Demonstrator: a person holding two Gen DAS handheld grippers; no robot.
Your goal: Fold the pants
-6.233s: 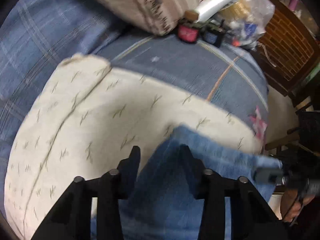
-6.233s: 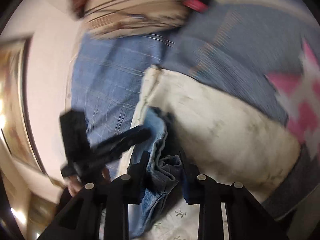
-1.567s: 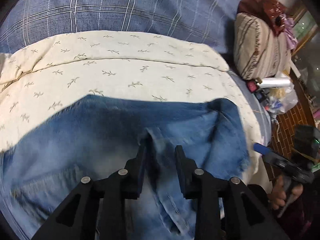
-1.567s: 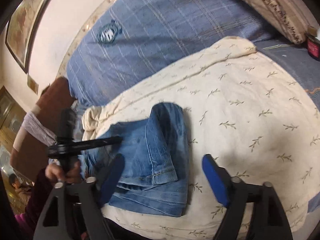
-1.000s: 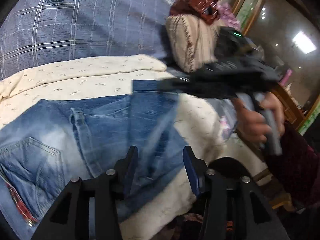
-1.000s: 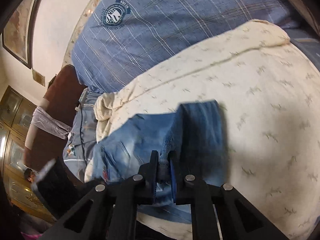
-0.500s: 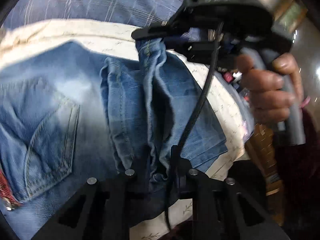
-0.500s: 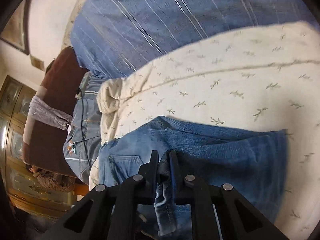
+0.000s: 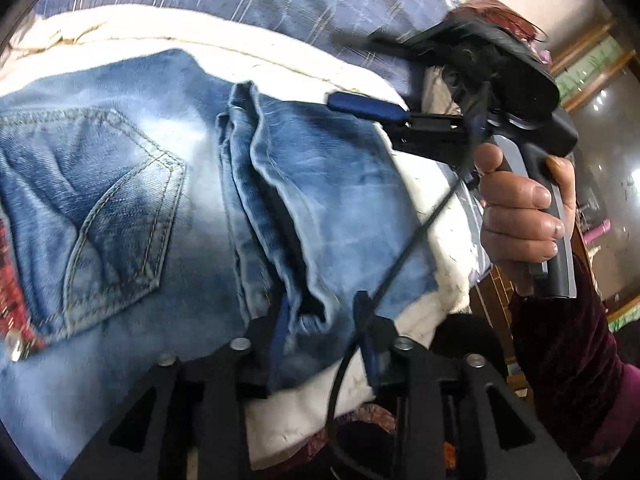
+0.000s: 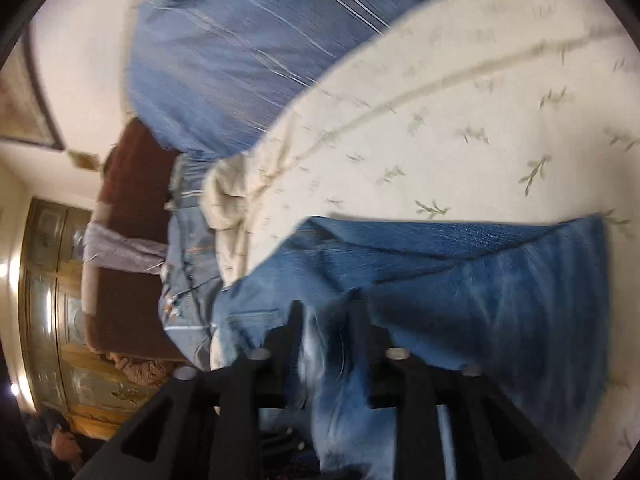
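Observation:
Blue jeans (image 9: pixel 120 200) lie on a cream leaf-print quilt (image 9: pixel 280 52), back pocket up, with a leg part folded over them (image 9: pixel 340 200). My left gripper (image 9: pixel 320 322) is low over the near hem of that fold; its jaws are opening, and the denim edge sits loose between them. In the right wrist view the jeans (image 10: pixel 480 300) spread across the quilt (image 10: pixel 440 120). My right gripper (image 10: pixel 326 316) is opening too, with blurred denim between its fingers but not pinched. From the left wrist view the right gripper (image 9: pixel 338 70) hovers at the fold's far edge.
A hand (image 9: pixel 520 220) in a dark red sleeve holds the right gripper's handle, and its black cable (image 9: pixel 400 256) crosses the fold. A blue plaid sheet (image 10: pixel 240 40) lies beyond the quilt. A brown chair back (image 10: pixel 128 220) and a wooden cabinet (image 10: pixel 48 280) stand past the bed's end.
Half a second ago both grippers were shut on the denim fold; now both have spread their jaws. The fold has dropped flat onto the jeans, and the right gripper has drawn back from it.

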